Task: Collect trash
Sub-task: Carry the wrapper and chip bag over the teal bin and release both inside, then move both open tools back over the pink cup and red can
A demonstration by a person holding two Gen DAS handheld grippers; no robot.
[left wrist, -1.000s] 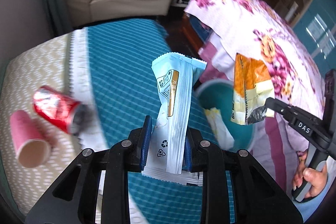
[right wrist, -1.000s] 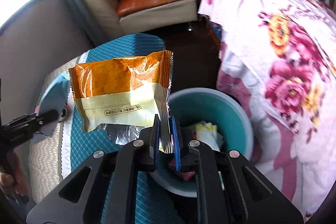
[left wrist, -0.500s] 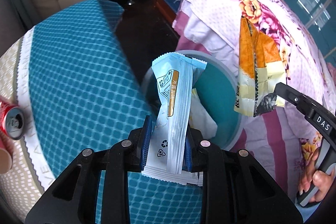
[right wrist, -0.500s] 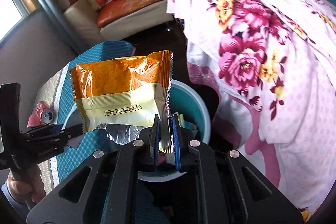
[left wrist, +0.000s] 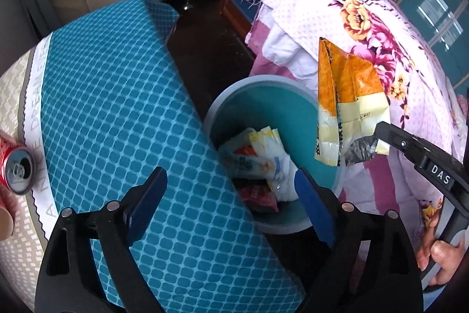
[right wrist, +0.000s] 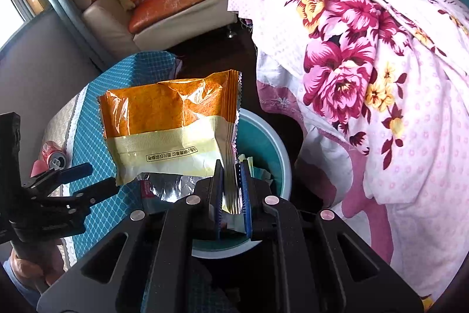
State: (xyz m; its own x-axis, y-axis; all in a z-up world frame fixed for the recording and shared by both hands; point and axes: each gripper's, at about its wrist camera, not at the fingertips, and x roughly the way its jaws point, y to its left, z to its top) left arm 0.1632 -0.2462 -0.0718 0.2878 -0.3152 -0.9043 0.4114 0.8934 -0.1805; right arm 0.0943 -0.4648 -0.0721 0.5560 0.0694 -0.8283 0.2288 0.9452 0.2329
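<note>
My left claw (left wrist: 230, 194) is opening, nothing between its jaws, above the teal bin (left wrist: 265, 79). My right claw (right wrist: 231, 191) pinches the orange wrapper (right wrist: 170, 119) at the bin's three-o'clock rim; released here, it could flutter onto the bed (right wrist: 366, 49).

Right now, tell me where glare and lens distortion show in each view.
Left wrist view: fisheye bends the blue mat edge; corners go dark. Right wrist view: window light glares off the orange wrapper and its foil; the quilt bulges with the lens.
</note>
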